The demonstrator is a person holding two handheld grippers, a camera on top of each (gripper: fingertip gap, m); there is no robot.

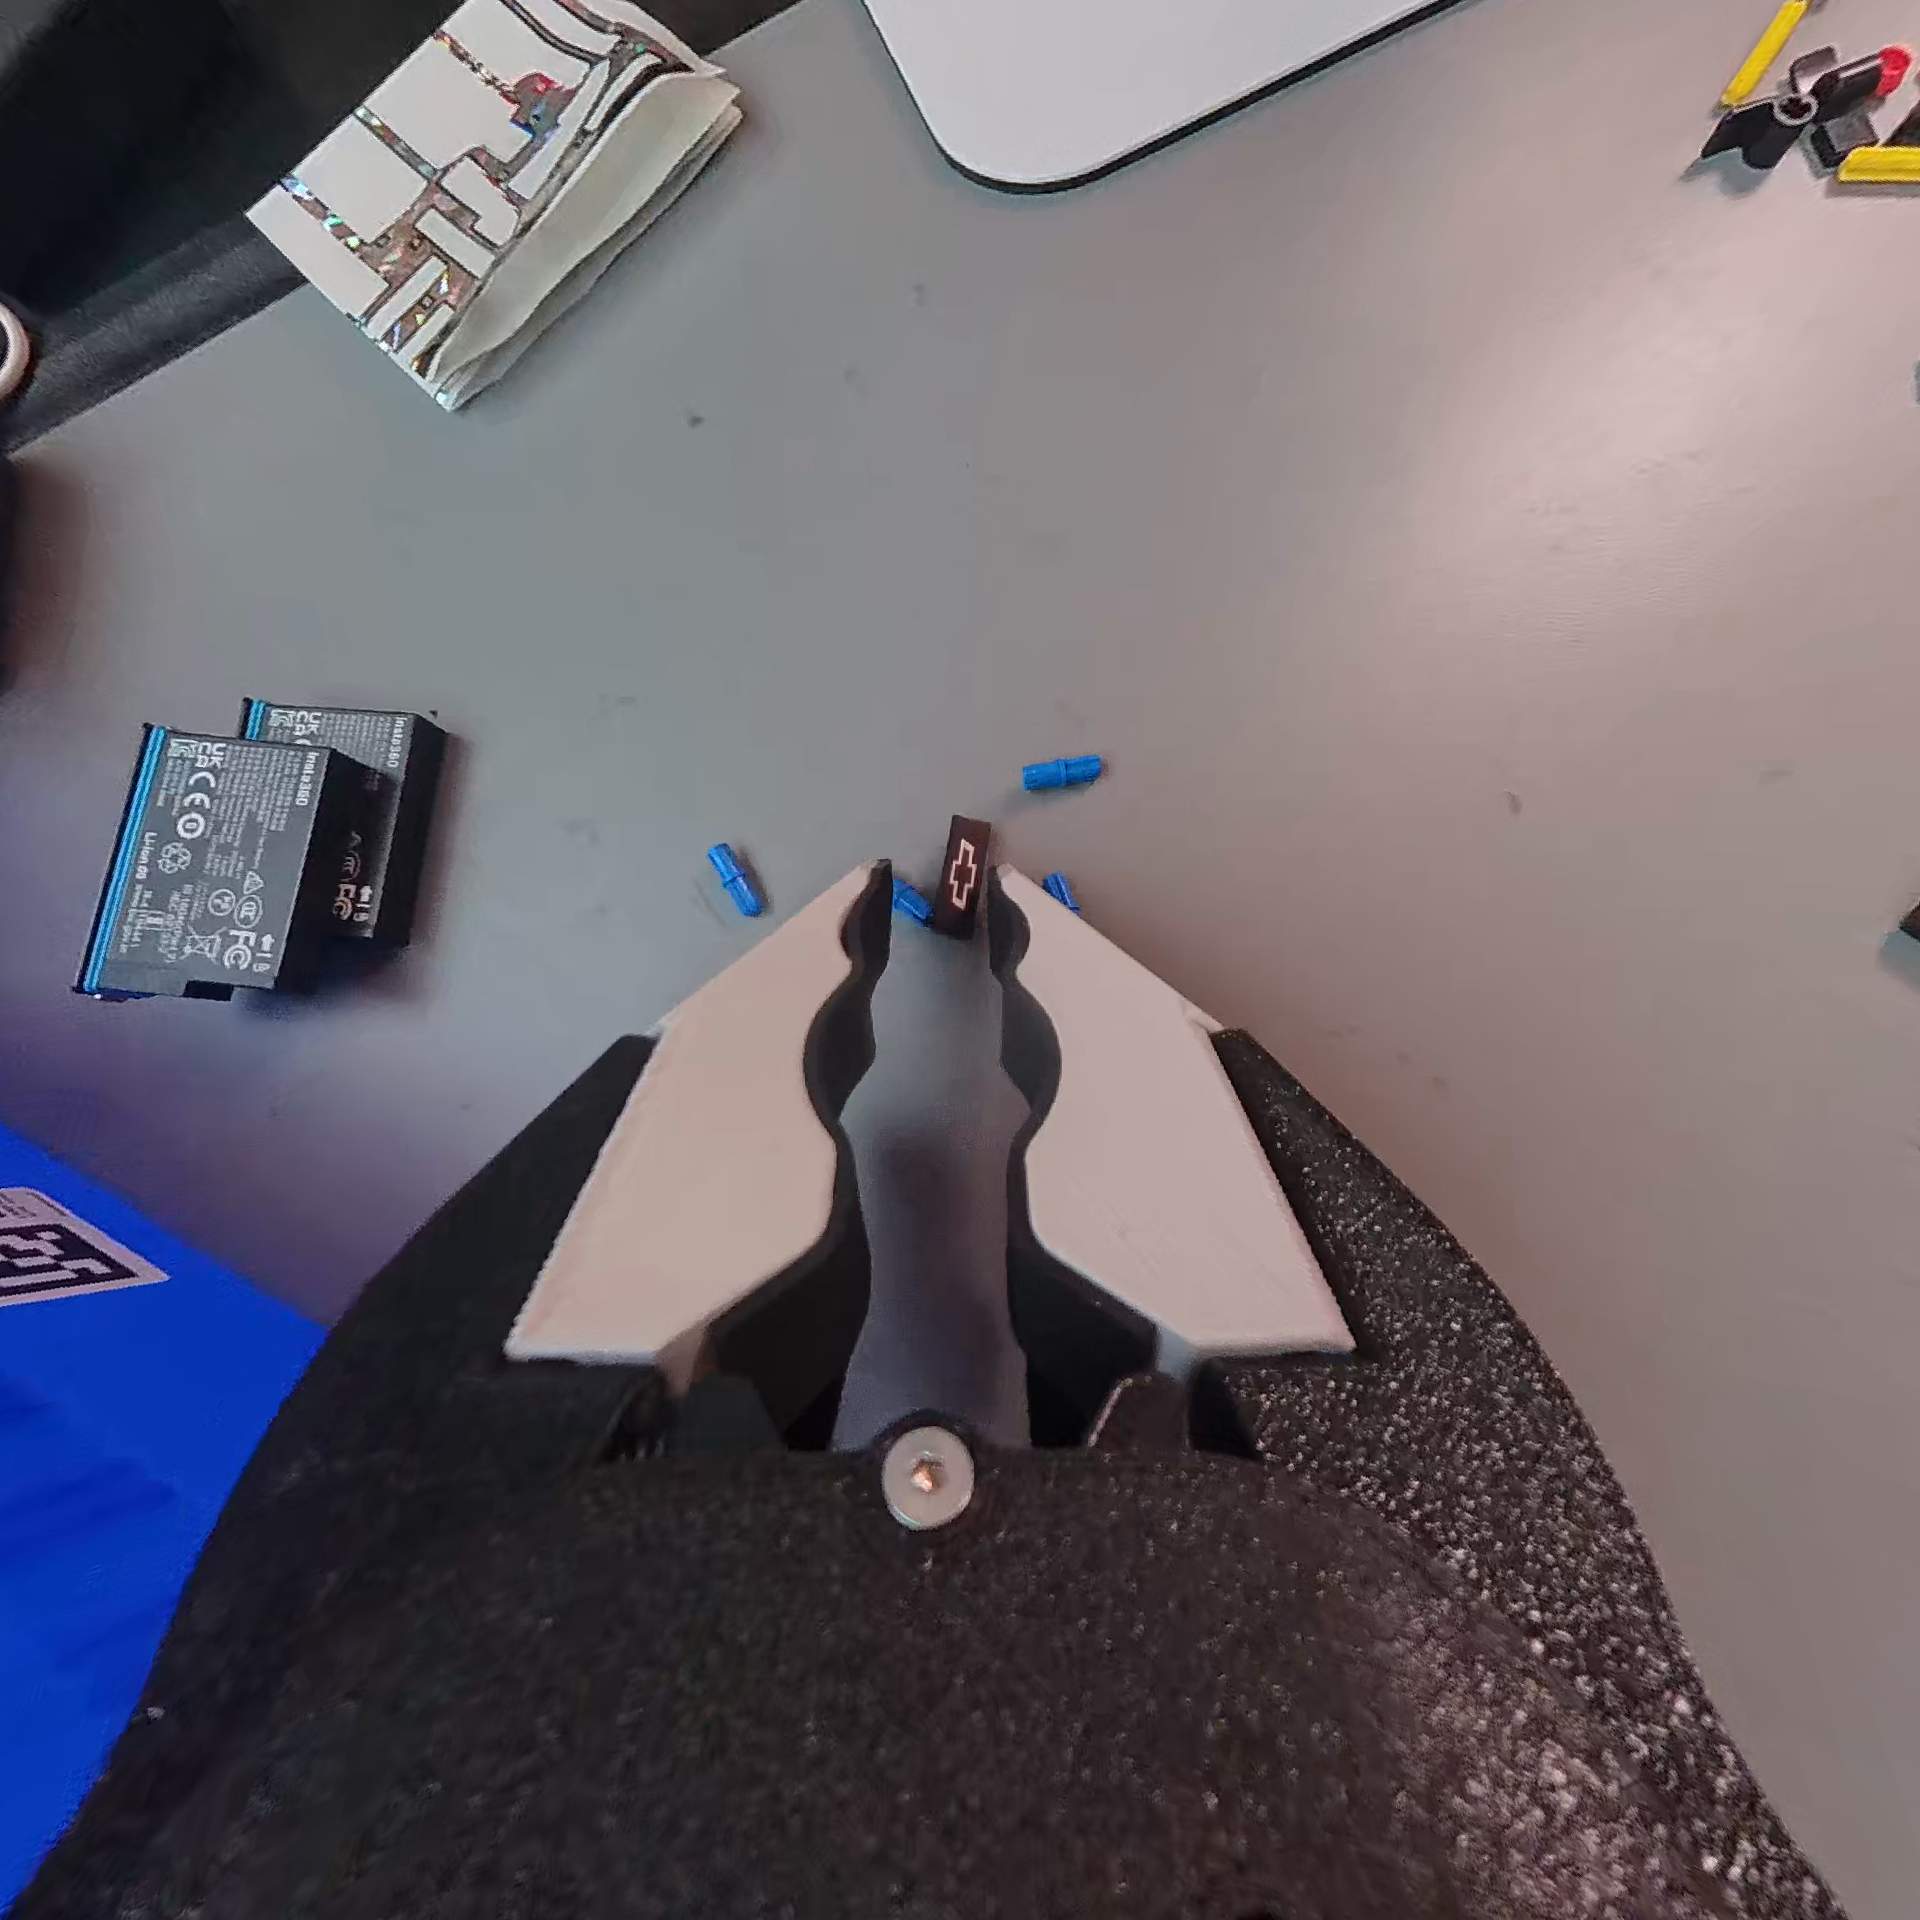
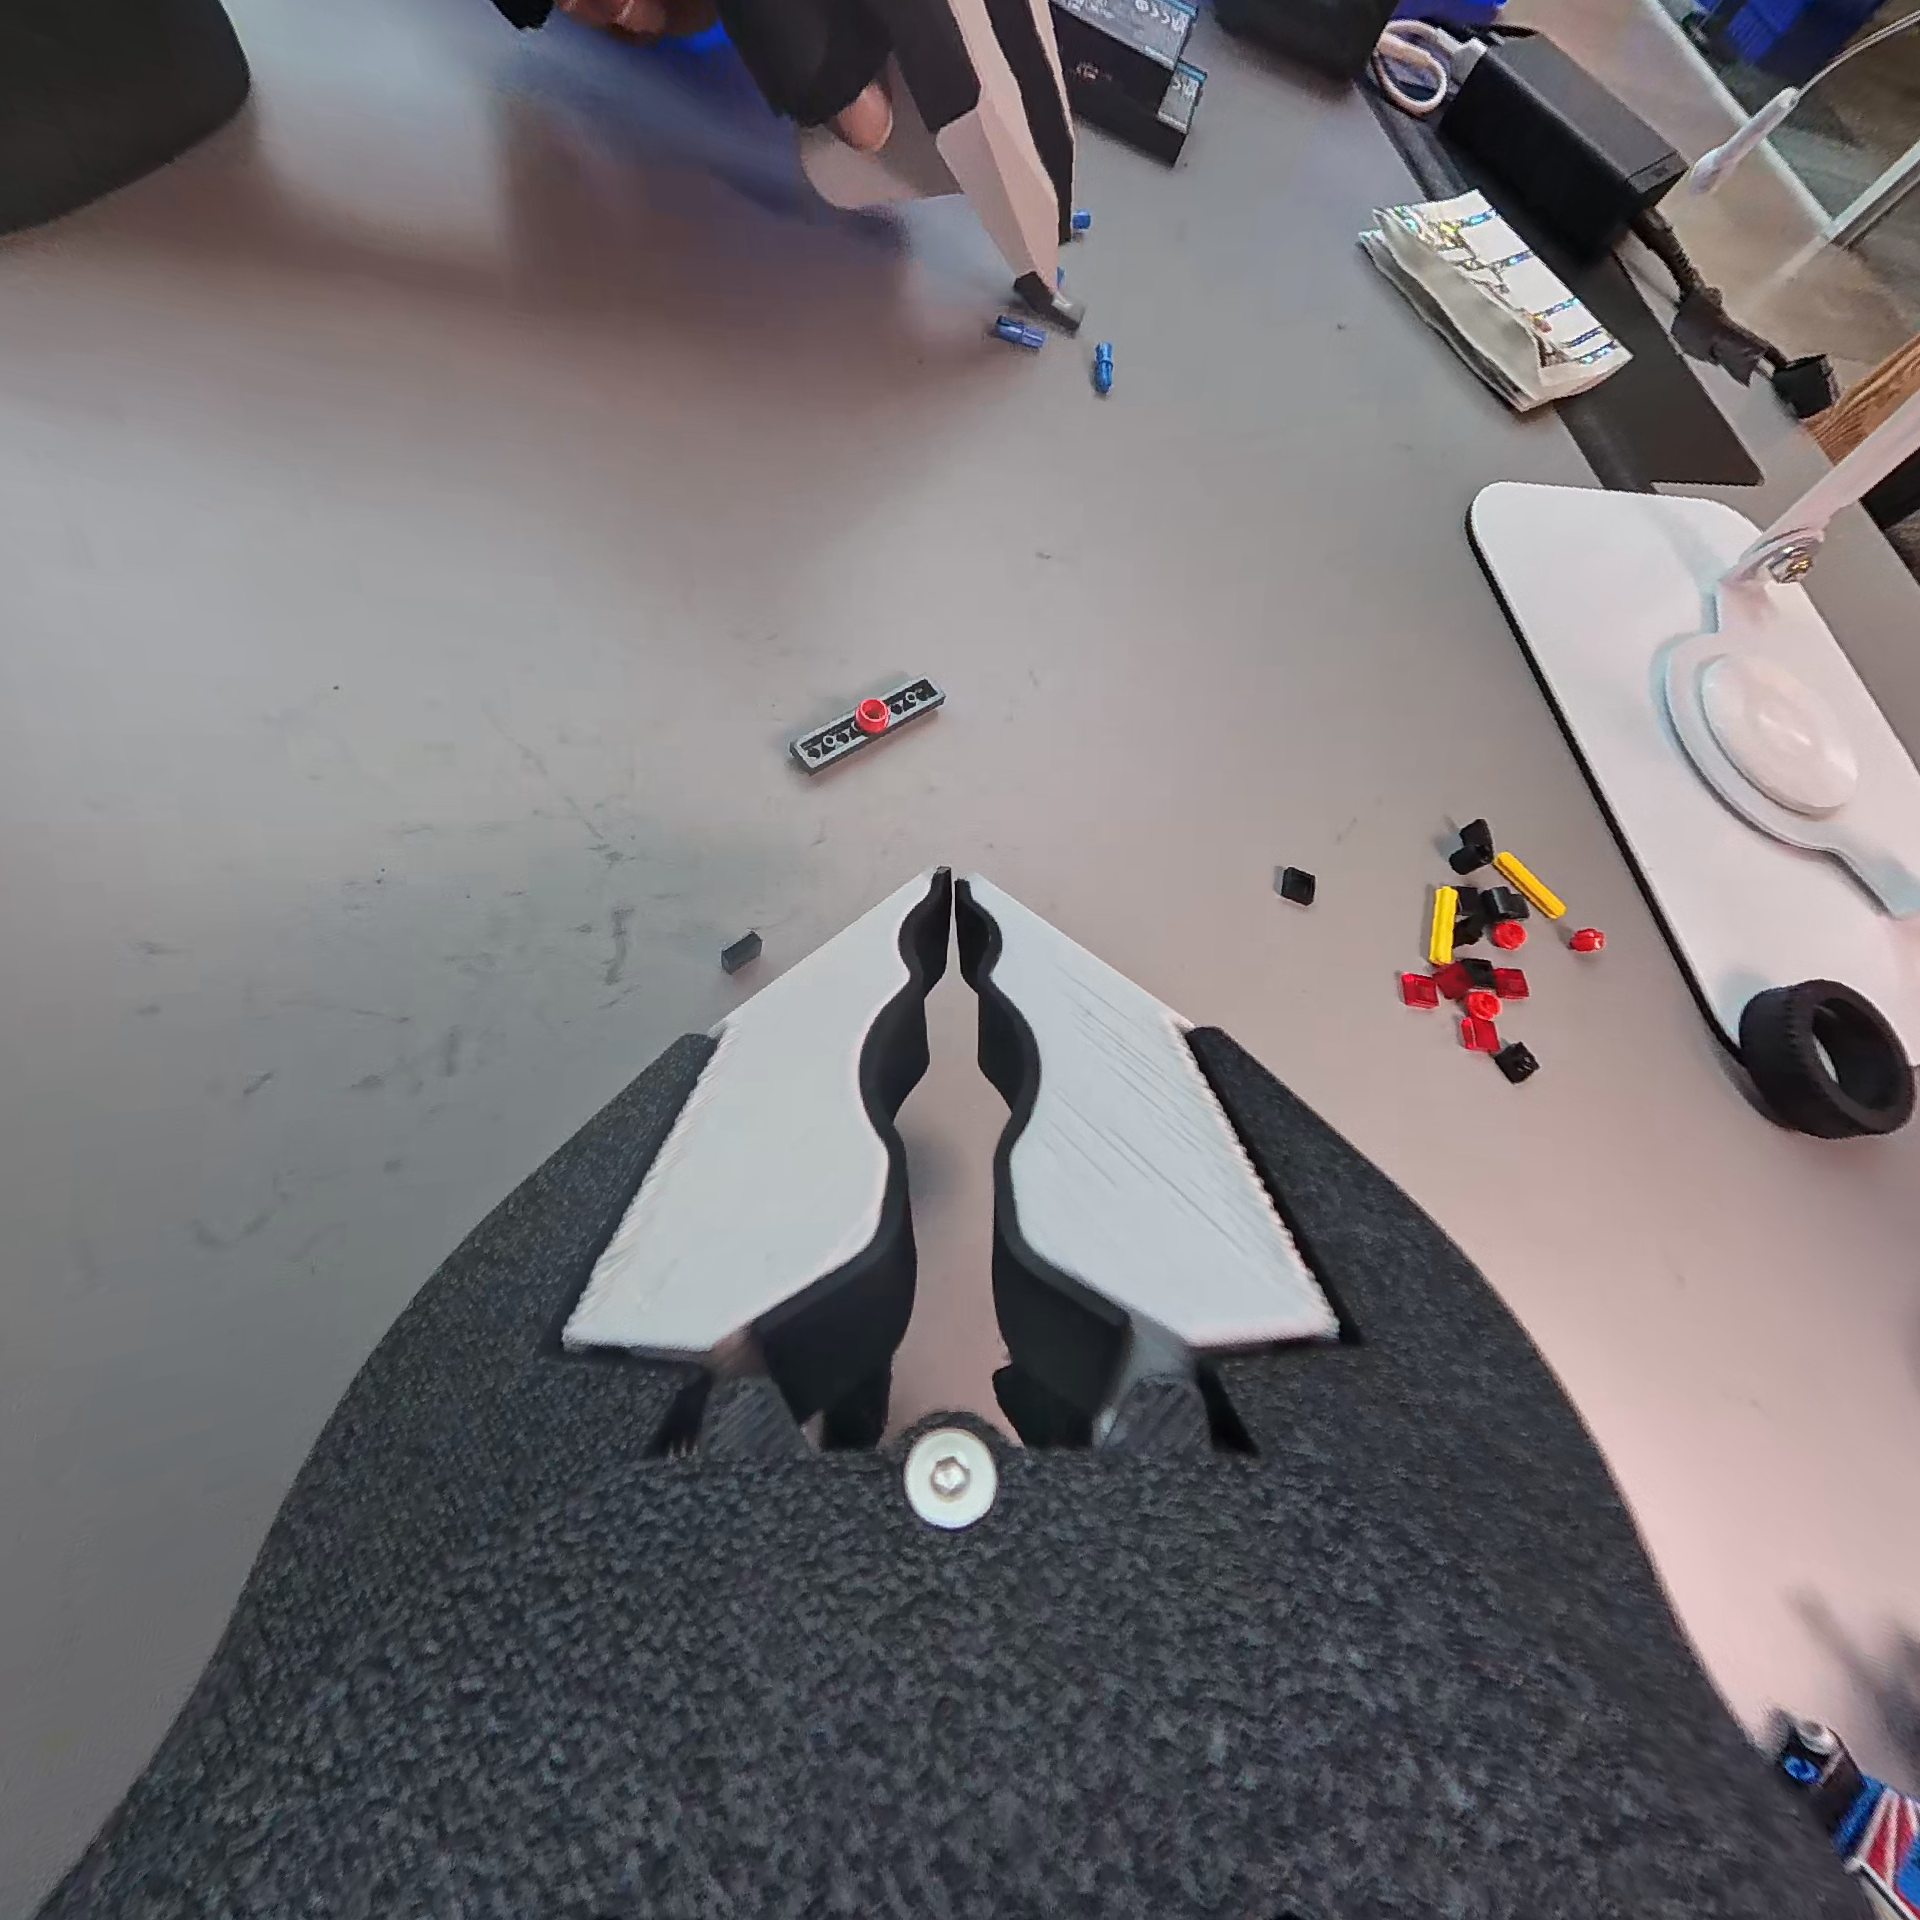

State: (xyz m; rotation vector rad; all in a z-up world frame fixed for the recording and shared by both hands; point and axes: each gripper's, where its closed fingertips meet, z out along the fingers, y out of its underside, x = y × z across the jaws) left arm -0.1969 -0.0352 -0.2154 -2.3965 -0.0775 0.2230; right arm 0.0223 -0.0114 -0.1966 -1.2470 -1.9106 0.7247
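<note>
My left gripper is open, tips low at the grey table. A small black tile with a pale emblem stands between the tips, close to the right finger. Blue pins lie around it: one by the left tip, one behind the right finger, others to the left and ahead. The right wrist view shows this gripper far off, held by a gloved hand. My right gripper is shut and empty above the table. A black plate with a red stud lies ahead of it.
Two black batteries lie left, a folded sheet at the far left. A white lamp base with a black tyre is on the right. A pile of red, yellow and black pieces and two loose black bits lie near my right gripper. Across from one pair of fingers to the other is roughly 25 cm. The white lamp base sits 25 cm or so from the ends of my left fingers.
</note>
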